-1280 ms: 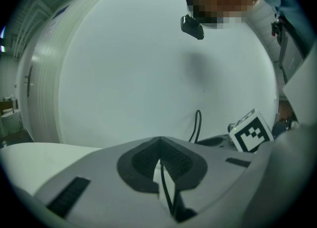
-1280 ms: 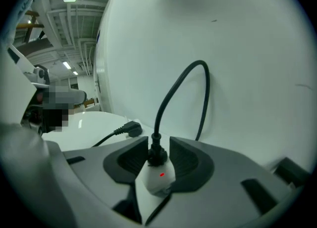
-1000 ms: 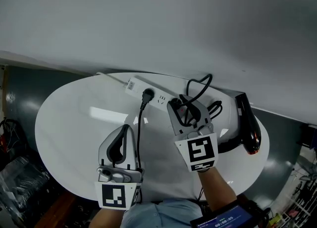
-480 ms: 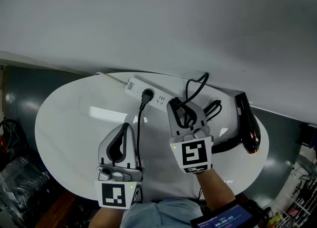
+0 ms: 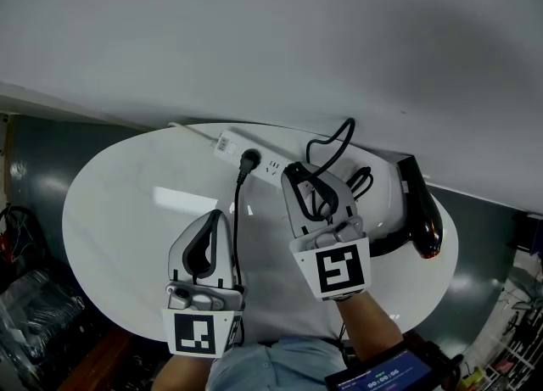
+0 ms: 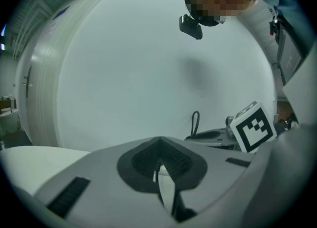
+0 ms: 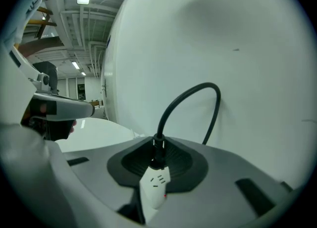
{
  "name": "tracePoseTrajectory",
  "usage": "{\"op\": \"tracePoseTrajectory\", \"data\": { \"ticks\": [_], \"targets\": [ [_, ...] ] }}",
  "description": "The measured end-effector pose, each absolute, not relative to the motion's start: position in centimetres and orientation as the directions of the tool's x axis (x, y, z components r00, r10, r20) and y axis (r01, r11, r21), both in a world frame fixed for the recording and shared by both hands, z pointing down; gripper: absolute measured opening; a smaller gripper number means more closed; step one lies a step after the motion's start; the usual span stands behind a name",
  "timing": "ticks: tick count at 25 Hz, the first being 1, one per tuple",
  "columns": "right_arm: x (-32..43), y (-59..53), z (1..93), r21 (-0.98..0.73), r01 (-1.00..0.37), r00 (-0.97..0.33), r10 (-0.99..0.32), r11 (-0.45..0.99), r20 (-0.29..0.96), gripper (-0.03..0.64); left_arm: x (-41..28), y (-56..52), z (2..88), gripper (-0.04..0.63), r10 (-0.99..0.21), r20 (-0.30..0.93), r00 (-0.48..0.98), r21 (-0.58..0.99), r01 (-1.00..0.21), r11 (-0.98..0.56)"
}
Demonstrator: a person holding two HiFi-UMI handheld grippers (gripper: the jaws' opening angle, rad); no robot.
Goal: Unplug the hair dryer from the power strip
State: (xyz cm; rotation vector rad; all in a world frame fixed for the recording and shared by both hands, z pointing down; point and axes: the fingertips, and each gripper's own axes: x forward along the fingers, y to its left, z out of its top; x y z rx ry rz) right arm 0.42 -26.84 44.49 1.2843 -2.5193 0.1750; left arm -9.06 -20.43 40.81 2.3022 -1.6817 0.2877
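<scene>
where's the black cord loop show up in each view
Head view: black cord loop, upper centre, just past the right gripper.
Left gripper view: thin loop right of centre, against the wall.
Right gripper view: big arch at centre, rising from the plug.
Shared landmark: the right gripper, directly under the loop.

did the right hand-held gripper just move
Yes. The right hand-held gripper, shut on the plug, has risen toward the camera: its marker cube looks larger while the table stays the same size.
</scene>
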Motion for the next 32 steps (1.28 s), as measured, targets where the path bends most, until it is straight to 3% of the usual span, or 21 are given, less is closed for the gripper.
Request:
{"op": "tracePoseTrajectory", "data": {
  "ticks": [7,15,19,21,24,28,32],
  "targets": [
    [1.7,-25.3,44.2,0.072,-0.805,-0.53,-0.768,0.589,0.36,0.064,-8.2,-19.6,39.6,-0.002,-0.901,0.288,0.324,0.097,-0.946,-0.309],
    [5.7,-19.3,47.7,-0.053,-0.888,-0.42,-0.756,0.458,0.503,0.061,-5.8,-17.5,36.9,-0.002,-0.889,0.198,0.412,0.033,-0.91,-0.414],
    [7.4,-16.5,51.2,-0.115,-0.905,-0.396,-0.713,0.41,0.578,0.066,-4.0,-16.3,37.6,-0.002,-0.874,0.228,0.43,0.087,-0.903,-0.422],
    [7.7,-14.9,52.5,-0.132,-0.915,-0.377,-0.693,0.38,0.614,0.09,-3.7,-15.3,36.9,-0.002,-0.866,0.206,0.456,0.067,-0.889,-0.452],
    [8.1,-12.7,53.3,-0.145,-0.931,-0.345,-0.677,0.335,0.651,0.18,-3.6,-13.8,35.3,-0.002,-0.852,0.161,0.499,0.015,-0.864,-0.503],
    [8.6,-11.0,52.1,-0.156,-0.946,-0.316,-0.702,0.284,0.638,0.192,-3.3,-11.9,34.0,-0.002,-0.838,0.133,0.529,0.012,-0.847,-0.532],
    [8.7,-11.3,47.6,-0.13,-0.951,-0.304,-0.777,0.28,0.551,0.192,-3.2,-11.1,31.7,-0.002,-0.832,0.076,0.55,0.001,-0.834,-0.551]
  ]
}}
